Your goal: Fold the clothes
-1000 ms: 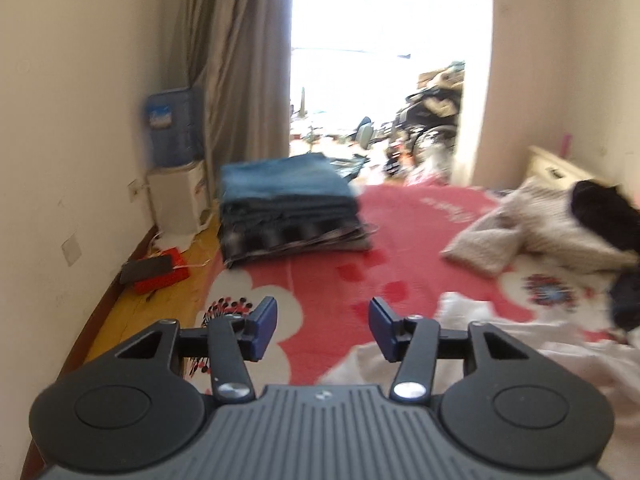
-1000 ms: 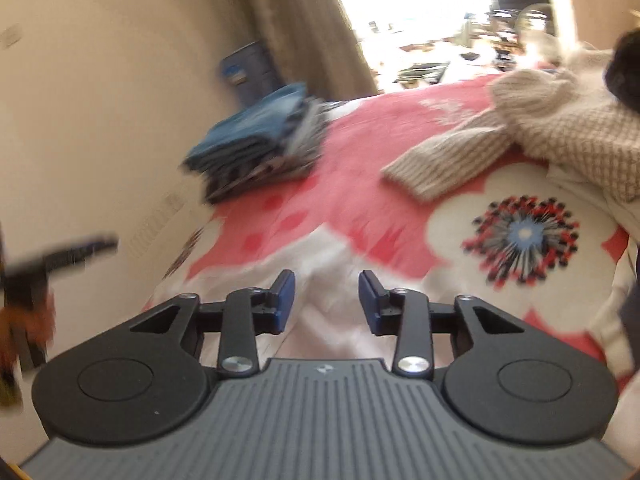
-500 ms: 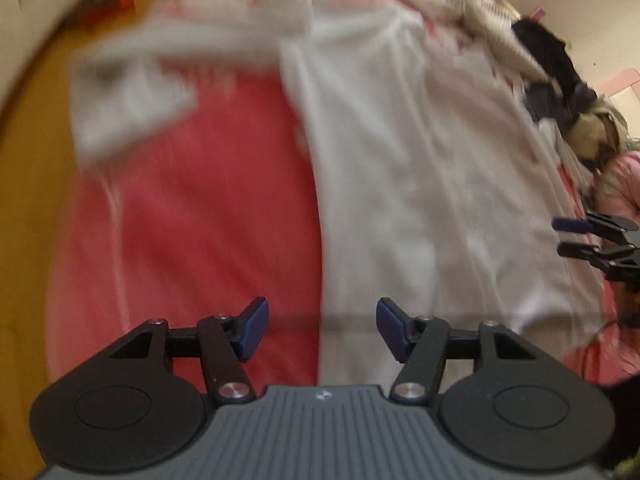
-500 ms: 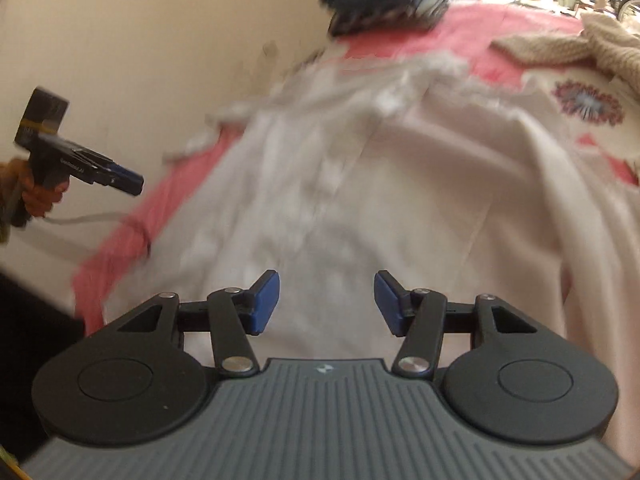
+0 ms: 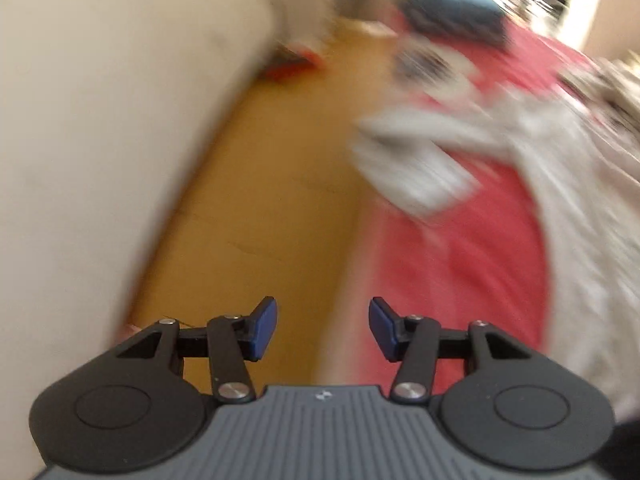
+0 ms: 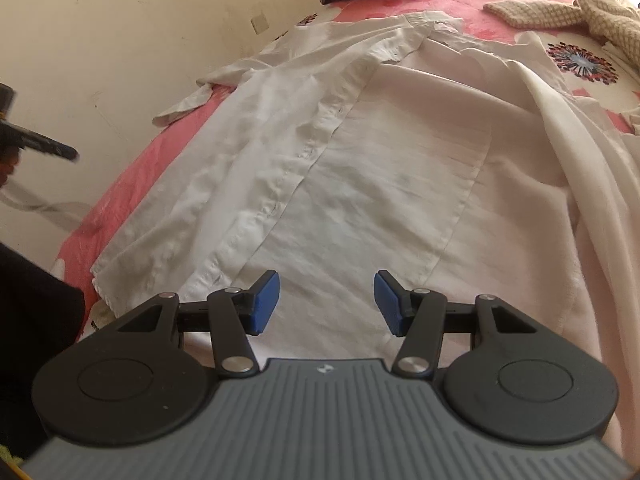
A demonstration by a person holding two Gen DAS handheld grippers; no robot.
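Left gripper (image 5: 323,330): fingers apart, lately narrowing, nothing between them; they hang past the bed edge (image 5: 352,280) over the bare floor (image 5: 260,200). Blurred view; sleeve (image 5: 412,168) lies ahead and right of the fingertips. Risk: closing here catches air or bedsheet. Wall (image 5: 100,120) close on the left, little room.

Right gripper (image 6: 327,302): fingers apart, empty, above the shirt (image 6: 360,184) spread on the bed. Hem nearest, button strip left of the fingertips. Risk: pinching one layer drags wrinkles. Open room ahead; sweater (image 6: 580,12) far right.

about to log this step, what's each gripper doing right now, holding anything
left gripper: open, nothing between the jaws, which have just been closing a little.
right gripper: open, empty, over the white shirt.
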